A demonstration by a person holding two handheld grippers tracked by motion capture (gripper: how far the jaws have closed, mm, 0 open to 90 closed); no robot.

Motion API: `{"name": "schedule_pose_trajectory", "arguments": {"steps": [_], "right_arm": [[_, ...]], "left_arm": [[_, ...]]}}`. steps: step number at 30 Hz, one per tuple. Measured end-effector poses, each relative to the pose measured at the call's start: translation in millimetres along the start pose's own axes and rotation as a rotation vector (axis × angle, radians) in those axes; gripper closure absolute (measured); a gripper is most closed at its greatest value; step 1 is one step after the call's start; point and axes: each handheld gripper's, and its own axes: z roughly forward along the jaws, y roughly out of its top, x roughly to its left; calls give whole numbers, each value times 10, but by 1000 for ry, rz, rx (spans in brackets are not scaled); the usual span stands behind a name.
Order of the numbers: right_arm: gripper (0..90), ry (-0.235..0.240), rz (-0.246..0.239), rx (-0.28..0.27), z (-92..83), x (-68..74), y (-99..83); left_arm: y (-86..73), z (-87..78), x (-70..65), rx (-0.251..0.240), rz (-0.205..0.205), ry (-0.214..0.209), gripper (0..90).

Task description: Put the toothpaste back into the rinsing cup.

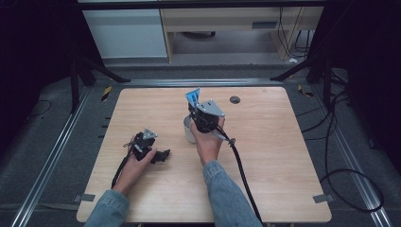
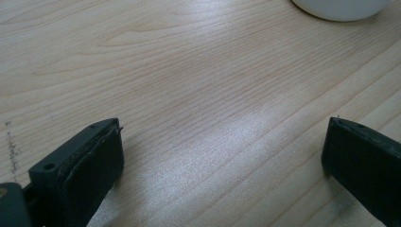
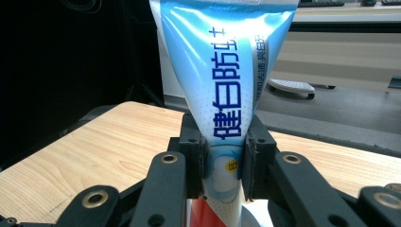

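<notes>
A blue and white toothpaste tube (image 3: 227, 85) stands upright with its flat crimped end up, and my right gripper (image 3: 222, 163) is shut on its lower part. From above, the tube (image 1: 192, 98) sticks up beyond the right gripper (image 1: 204, 116), directly over a white cup (image 1: 188, 130) near the table's middle. The tube's lower end is hidden behind the jaws. My left gripper (image 1: 161, 156) rests low on the table's left half, to the left of the cup. Its jaws stand wide open (image 2: 222, 161) over bare wood, with the cup's white base (image 2: 340, 8) farther ahead.
The wooden table (image 1: 265, 156) has a small dark round grommet (image 1: 235, 99) near its far edge. A black cable (image 1: 241, 170) trails from the right gripper toward the front edge. Dark frame legs and cables lie on the floor around the table.
</notes>
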Motion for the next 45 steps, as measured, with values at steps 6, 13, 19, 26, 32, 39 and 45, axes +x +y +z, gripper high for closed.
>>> {"name": "schedule_pose_trajectory", "arguments": {"steps": [6, 13, 19, 26, 32, 39, 45], "right_arm": [[737, -5, -1, 5, 15, -20, -31], [737, -5, 4, 13, 37, -28, -78], [736, -4, 9, 16, 52, -35, -115], [736, -6, 16, 21, 61, -37, -162], [735, -3, 33, 30, 67, -41, -207], [735, 6, 48, 35, 51, -22, -228], [734, 13, 79, 39, 34, -35, -232]], "left_arm": [[0, 0, 0, 0, 0, 0, 0], [0, 0, 0, 0, 0, 0, 0], [0, 0, 0, 0, 0, 0, 0], [0, 0, 0, 0, 0, 0, 0], [0, 0, 0, 0, 0, 0, 0], [0, 0, 0, 0, 0, 0, 0], [0, 0, 0, 0, 0, 0, 0]]}}
